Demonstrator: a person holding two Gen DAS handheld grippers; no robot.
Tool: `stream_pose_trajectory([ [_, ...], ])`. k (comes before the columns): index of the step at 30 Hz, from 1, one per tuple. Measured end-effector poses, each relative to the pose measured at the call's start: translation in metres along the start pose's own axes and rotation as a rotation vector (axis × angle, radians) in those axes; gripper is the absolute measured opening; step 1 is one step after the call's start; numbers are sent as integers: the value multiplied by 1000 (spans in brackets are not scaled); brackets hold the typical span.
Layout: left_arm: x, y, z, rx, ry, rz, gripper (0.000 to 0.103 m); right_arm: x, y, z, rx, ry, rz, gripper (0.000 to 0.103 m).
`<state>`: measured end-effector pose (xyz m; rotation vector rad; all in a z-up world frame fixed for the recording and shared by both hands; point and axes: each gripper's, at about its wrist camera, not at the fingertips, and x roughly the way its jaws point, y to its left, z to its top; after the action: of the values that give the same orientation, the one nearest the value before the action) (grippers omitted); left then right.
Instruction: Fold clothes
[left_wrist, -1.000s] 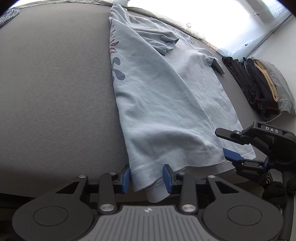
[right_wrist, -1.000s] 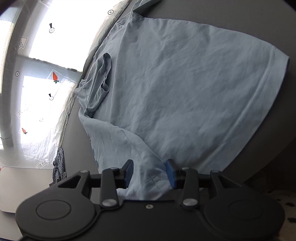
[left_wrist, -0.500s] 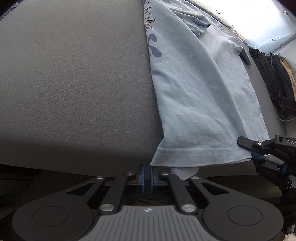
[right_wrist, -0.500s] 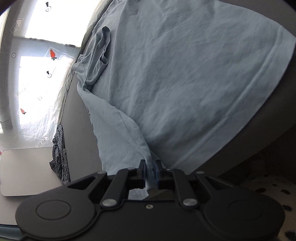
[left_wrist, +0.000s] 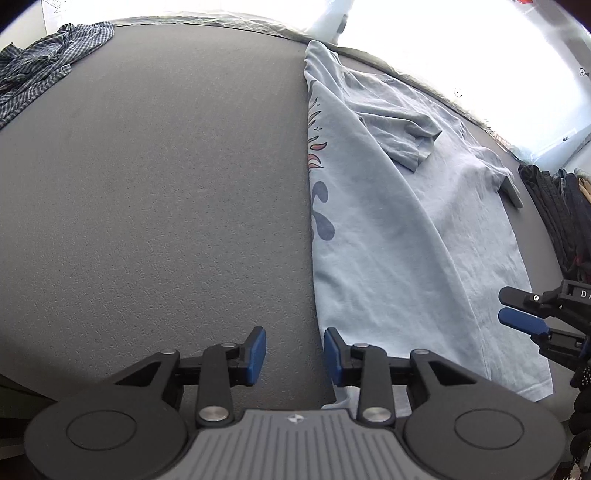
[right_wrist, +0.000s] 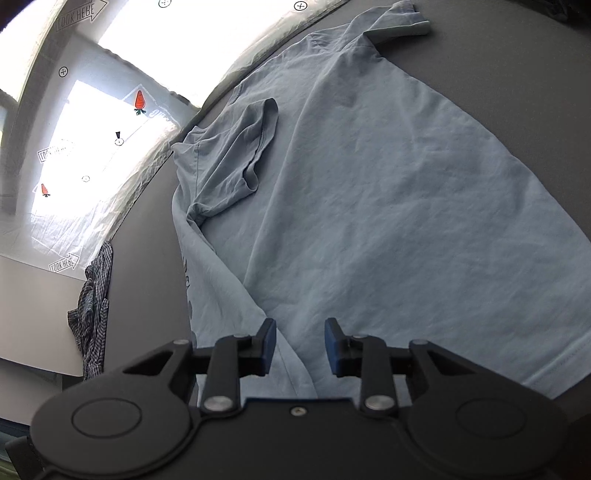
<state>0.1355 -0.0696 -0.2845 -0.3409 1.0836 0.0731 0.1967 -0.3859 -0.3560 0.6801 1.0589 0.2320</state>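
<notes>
A light blue T-shirt lies flat on the grey table, its left side folded inward and one sleeve lying on top. A printed pattern runs along the folded edge. My left gripper hovers over the shirt's near left corner. Its jaws are opening, and only table and the shirt's edge show between them. In the right wrist view the T-shirt fills the frame. My right gripper hangs above the near hem, jaws opening and pressing on nothing. The right gripper also shows at the left view's right edge.
A crumpled checked shirt lies at the table's far left corner, and the same checked shirt sits low on the left in the right wrist view. A stack of dark folded clothes sits to the right of the T-shirt. Bright windows stand behind the table.
Both grippers closed on the shirt's near hem half a second ago. They have since opened, let go and lifted back. The hem now rests on the table.
</notes>
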Motion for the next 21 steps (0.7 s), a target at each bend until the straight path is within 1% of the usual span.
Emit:
stream_pose_trajectory([
  [2, 2, -2, 7, 7, -5, 21, 38, 8, 5, 11, -7, -3, 6, 30],
  [4, 3, 0, 19, 10, -18, 41, 45, 18, 11, 24, -10, -5, 15, 30],
  [6, 6, 2, 32, 12, -28, 60, 46, 30, 17, 39, -8, -10, 19, 32],
  [8, 12, 4, 47, 10, -32, 74, 46, 44, 23, 56, -9, -16, 24, 37],
  [10, 21, 6, 67, 4, -32, 75, 50, 60, 30, 76, -11, -26, 28, 38],
  [12, 37, 7, 94, 5, -28, 58, 55, 74, 36, 95, -21, -34, 19, 39],
  [16, 71, 0, 147, 40, -18, 67, 56, 100, 49, 139, -58, -44, -26, 40],
  [18, 90, -5, 175, 61, -17, 76, 59, 114, 51, 160, -78, -58, -34, 44],
  [21, 115, -11, 213, 74, -25, 82, 60, 136, 50, 192, -59, -82, -48, 45],
])
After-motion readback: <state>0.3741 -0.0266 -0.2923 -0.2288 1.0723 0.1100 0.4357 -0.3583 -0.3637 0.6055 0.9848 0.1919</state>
